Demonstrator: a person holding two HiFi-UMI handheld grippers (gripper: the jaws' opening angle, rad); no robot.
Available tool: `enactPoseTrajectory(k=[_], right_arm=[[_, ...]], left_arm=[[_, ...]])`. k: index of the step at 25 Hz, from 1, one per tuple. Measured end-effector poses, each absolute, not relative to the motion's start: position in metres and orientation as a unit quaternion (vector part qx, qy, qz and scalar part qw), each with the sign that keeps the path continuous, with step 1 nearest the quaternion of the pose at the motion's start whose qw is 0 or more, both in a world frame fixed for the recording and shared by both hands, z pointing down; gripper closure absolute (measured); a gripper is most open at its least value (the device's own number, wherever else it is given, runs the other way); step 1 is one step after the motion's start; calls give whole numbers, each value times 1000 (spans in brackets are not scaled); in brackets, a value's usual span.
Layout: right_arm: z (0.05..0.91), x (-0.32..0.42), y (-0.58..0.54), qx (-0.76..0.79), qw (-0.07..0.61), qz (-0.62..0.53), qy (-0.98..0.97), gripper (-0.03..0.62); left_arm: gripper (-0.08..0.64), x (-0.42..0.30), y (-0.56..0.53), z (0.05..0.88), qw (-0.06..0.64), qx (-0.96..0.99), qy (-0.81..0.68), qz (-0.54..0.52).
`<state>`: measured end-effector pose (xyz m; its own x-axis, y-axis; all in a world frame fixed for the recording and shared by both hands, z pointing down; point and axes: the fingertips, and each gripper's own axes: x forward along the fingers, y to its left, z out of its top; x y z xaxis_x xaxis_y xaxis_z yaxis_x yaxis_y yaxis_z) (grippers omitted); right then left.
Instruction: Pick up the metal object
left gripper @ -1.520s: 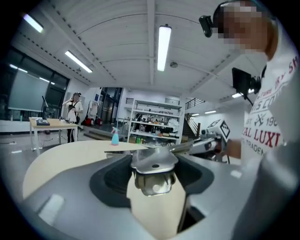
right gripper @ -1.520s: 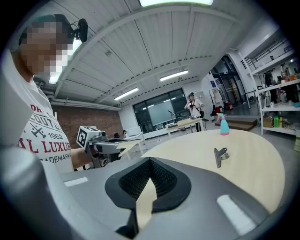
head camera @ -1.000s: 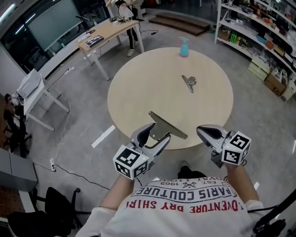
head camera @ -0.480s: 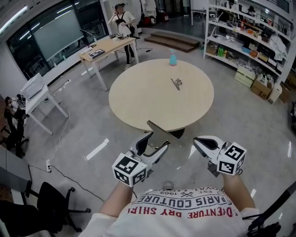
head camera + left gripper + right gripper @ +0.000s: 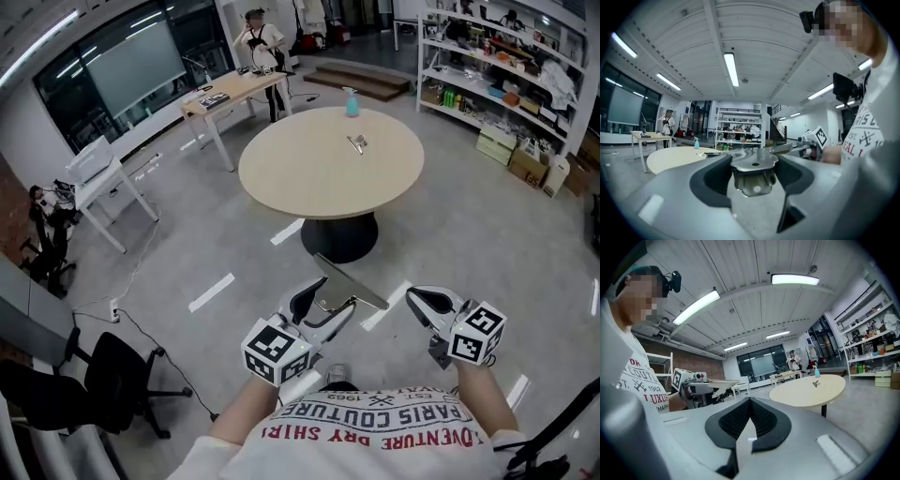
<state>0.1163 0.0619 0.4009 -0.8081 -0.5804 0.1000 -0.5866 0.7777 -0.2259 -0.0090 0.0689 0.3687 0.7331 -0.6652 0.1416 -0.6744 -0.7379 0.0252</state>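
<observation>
My left gripper (image 5: 324,306) is shut on a flat metal plate with a folded base (image 5: 351,281), held in the air over the grey floor, well back from the round table (image 5: 300,173). In the left gripper view the metal plate (image 5: 753,180) sits wedged between the two jaws. My right gripper (image 5: 421,302) hovers to the right at the same height; its ribbed pads (image 5: 761,417) meet with nothing between them. A second small metal clip (image 5: 357,143) lies on the table near a blue spray bottle (image 5: 351,101).
A wooden desk (image 5: 232,90) with a person (image 5: 260,37) beside it stands at the back left. Stocked shelves (image 5: 492,66) line the right wall. A black office chair (image 5: 122,380) stands at the lower left, a white trolley (image 5: 98,173) further back. White tape marks (image 5: 210,292) cross the floor.
The view has drawn back from the round table, which now lies farther off and smaller. Both grippers stay in front of the body, the left still holding the metal plate.
</observation>
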Motion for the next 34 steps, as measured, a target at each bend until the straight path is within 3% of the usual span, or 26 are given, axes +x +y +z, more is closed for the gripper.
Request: enactPoseTrajectory(k=[14, 34], right_arm=[[387, 94, 127, 289, 25, 83, -953, 592], [379, 75, 134, 288, 39, 75, -954, 592]], left_arm=[[276, -25, 132, 359, 6, 923, -378, 67], [276, -36, 134, 356, 8, 926, -371, 76]])
